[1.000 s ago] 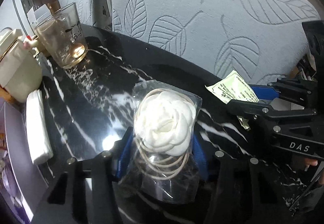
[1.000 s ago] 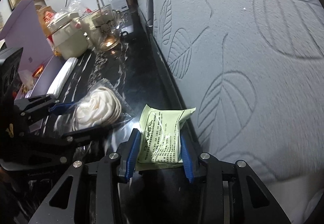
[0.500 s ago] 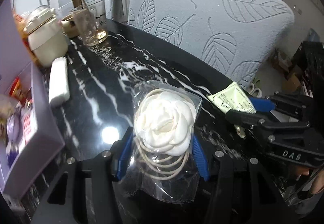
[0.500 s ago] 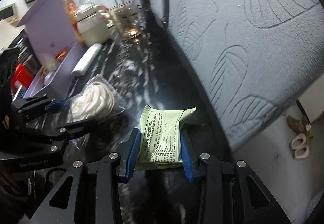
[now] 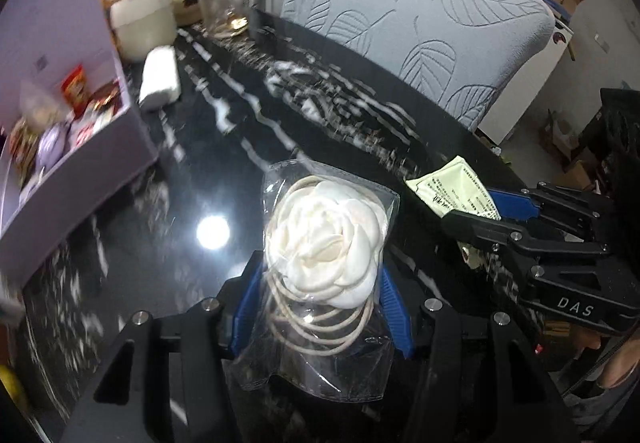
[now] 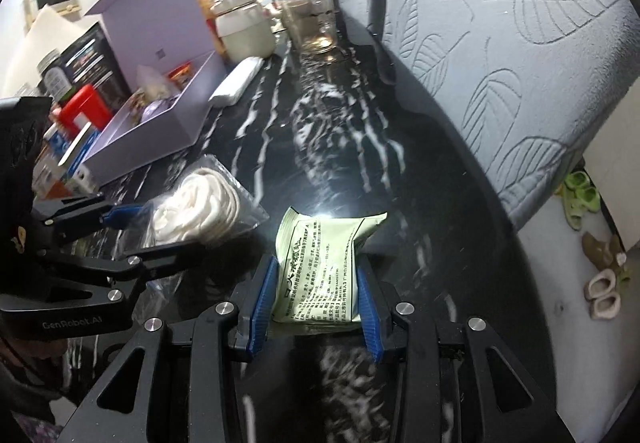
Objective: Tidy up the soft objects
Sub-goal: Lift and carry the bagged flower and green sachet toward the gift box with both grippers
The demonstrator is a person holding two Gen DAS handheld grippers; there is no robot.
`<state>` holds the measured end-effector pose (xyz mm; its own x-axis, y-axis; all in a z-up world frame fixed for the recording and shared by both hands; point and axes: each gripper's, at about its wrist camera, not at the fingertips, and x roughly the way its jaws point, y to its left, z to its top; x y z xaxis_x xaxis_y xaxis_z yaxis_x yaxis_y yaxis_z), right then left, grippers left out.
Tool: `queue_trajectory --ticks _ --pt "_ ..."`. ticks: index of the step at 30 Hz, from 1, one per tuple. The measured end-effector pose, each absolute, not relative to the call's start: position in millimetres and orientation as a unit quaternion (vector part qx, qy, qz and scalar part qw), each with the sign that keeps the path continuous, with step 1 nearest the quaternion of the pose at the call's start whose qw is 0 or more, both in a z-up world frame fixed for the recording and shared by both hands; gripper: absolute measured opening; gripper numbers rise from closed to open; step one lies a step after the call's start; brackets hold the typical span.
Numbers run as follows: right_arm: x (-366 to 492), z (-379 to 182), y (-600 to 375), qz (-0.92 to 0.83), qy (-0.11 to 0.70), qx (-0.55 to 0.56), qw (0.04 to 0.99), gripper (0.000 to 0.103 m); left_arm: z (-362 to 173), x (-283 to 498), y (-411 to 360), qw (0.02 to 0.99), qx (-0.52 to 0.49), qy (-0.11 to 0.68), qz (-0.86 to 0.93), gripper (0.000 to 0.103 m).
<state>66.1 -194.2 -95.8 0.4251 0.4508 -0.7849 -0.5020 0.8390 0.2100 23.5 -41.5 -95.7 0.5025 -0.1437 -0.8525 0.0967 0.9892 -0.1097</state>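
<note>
My left gripper [image 5: 320, 283] is shut on a clear bag holding a white fabric flower [image 5: 326, 243] with a coiled cord, held above the black marble table [image 5: 240, 147]. It also shows in the right wrist view [image 6: 196, 211]. My right gripper [image 6: 316, 283] is shut on a pale green printed packet [image 6: 324, 263], which also shows at the right of the left wrist view [image 5: 452, 191]. Both grippers are side by side over the table, the left one nearer the open lilac box [image 6: 160, 123].
The lilac box [image 5: 80, 131] holds several small packets. A white tissue pack [image 5: 160, 77], a cream pot [image 5: 140, 23] and a glass [image 5: 220, 7] stand at the far end. Grey leaf-pattern chairs [image 5: 420, 23] line the table's right edge.
Both grippers have lifted and pulled back from the chair side with their objects still held. More of the table and the lilac box has come into view on the left.
</note>
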Motion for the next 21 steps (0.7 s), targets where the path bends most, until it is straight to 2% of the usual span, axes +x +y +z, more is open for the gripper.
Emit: queue_trajectory --ticks 21 --pt "0 -95 -125 0.365 0.451 -0.052 0.813 0.038 -93 -76 30 0.873 -0.104 0.477 0.003 0.054"
